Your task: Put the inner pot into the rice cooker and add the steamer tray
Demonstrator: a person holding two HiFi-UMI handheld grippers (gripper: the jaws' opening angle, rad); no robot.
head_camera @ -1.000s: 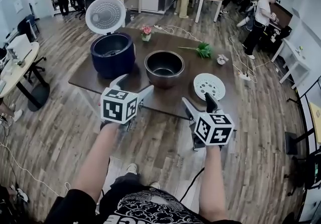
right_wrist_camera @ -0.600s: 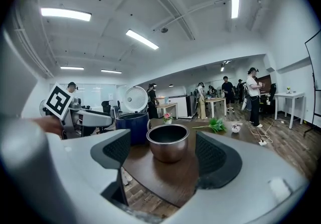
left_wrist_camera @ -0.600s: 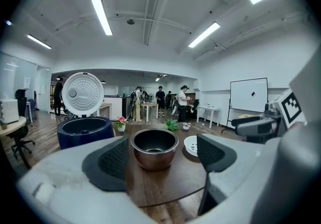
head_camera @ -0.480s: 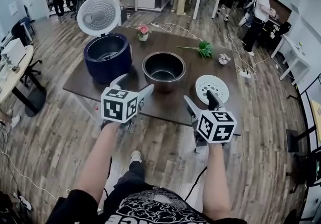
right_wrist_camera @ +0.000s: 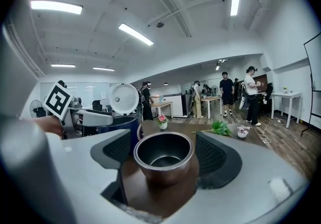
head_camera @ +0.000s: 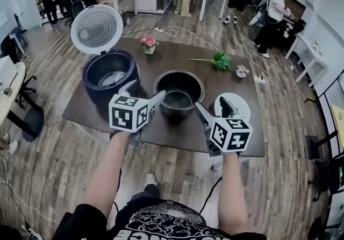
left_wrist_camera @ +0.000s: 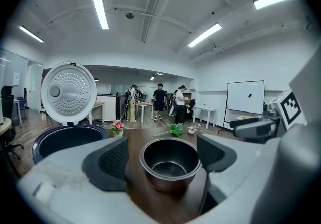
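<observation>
Dark brown worktop [head_camera: 177, 53] in a busy open office holds everything the job needs. At its middle the inner pot [head_camera: 179, 91] stands upright and empty, mouth up, not yet in the rice cooker [head_camera: 110, 75]. The pot probably has to be lifted out from this free-standing spot, which would explain why both tools face it.

The left tool [head_camera: 146, 91] is released, its jaws spread wide. In the left gripper view the pot sits framed between the dark pads but just beyond them, untouched. The right tool [head_camera: 211, 105] is likewise released and empty, and its own view shows the same framing from the other side. With one tool at each flank, this looks like the line-up for a two-sided lift by the rim, though that is only a judgement.

Just left of the pot, the blue rice cooker has its lid [head_camera: 97, 29] hinged straight up, so the well is open to receive the pot. On the pot's right the white perforated steamer tray [head_camera: 234, 105] lies flat on the worktop, partly hidden behind the right tool. It is likely set aside there because it goes in last.

Farther back, a small flower pot [head_camera: 148, 44] and a green sprig [head_camera: 219, 61] stand well clear of the path between pot and cooker
</observation>
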